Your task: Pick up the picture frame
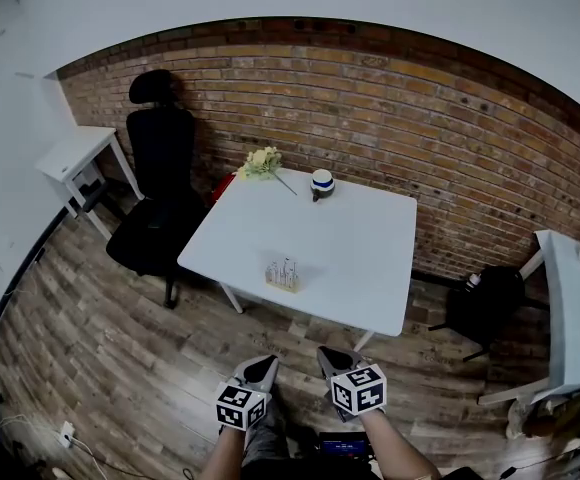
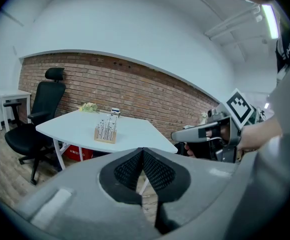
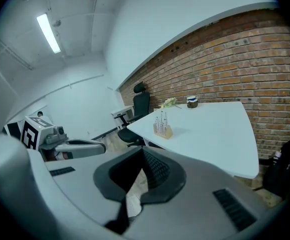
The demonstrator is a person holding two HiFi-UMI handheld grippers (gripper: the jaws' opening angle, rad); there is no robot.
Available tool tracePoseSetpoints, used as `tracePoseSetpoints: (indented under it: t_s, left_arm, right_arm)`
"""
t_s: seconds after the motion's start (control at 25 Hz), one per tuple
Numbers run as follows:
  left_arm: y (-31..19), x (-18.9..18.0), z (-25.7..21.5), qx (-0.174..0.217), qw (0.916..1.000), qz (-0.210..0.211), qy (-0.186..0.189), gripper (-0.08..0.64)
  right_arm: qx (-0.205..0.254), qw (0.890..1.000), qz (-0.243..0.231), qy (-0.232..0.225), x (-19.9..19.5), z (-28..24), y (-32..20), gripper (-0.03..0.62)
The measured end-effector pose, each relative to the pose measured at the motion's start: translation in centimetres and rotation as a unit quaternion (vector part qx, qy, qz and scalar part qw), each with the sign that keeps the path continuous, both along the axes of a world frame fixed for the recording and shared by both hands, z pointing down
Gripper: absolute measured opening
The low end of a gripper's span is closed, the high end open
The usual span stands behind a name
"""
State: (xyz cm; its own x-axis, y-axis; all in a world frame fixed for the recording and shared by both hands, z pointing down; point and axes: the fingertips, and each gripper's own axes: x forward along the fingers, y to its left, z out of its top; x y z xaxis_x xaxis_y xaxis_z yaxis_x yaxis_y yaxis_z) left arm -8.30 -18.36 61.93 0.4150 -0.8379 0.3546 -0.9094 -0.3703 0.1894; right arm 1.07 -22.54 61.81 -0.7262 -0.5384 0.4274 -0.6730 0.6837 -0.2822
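On the near-left part of the white table (image 1: 370,258) stands the picture frame (image 1: 283,275), a small upright piece on a pale wooden base, close to the near edge (its details are too small to make out). It stands alone, and neither tool touches it. At the far side of the table lie a bunch of pale flowers (image 1: 260,162) and, just to their right, a small cup (image 1: 321,183) with a dark band. A black office chair (image 1: 160,198) sits at the table's left side, against the brick wall (image 1: 420,118), and a dark bag (image 1: 485,303) rests on the wooden floor (image 1: 120,348) to the right of the table.

Both tools hover side by side over the floor, short of the table's near edge and well apart from the frame. The left gripper (image 1: 263,365) has its jaws pressed together with nothing between them. The right gripper (image 1: 332,355) is likewise closed and empty, its tips pointing toward the table.
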Motion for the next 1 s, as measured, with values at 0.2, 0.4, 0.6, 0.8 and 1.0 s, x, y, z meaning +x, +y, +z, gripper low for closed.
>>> tracePoseSetpoints:
  t_s: [0.2, 0.4, 0.6, 0.8, 1.0]
  left_arm:
    - [-3.4, -1.3, 0.0, 0.004, 0.9999, 0.009, 0.004, 0.011]
    - [-7.4, -3.3, 0.0, 0.003, 0.9997, 0.021, 0.01, 0.011]
    - [-12.0, -6.4, -0.5, 0.004, 0.9993, 0.035, 0.014, 0.011]
    - [-16.4, -9.2, -1.0, 0.006, 0.9981, 0.059, 0.016, 0.011]
    - [-20.2, -11.1, -1.3, 0.005, 0.9957, 0.091, 0.018, 0.011]
  right_arm:
    - [-0.002, 1.0, 0.012, 0.003, -1.0, 0.2, -3.0, 0.009]
    - [-0.001, 1.0, 0.025, 0.005, -3.1, -0.2, -7.1, 0.009]
    - [-0.002, 0.999, 0.04, 0.007, -6.0, -0.4, -11.1, 0.009]
    - [-0.006, 0.998, 0.064, 0.01, -8.8, -0.6, -14.7, 0.009]
    - [-0.005, 0.996, 0.092, 0.012, -10.8, -1.1, -17.9, 0.009]
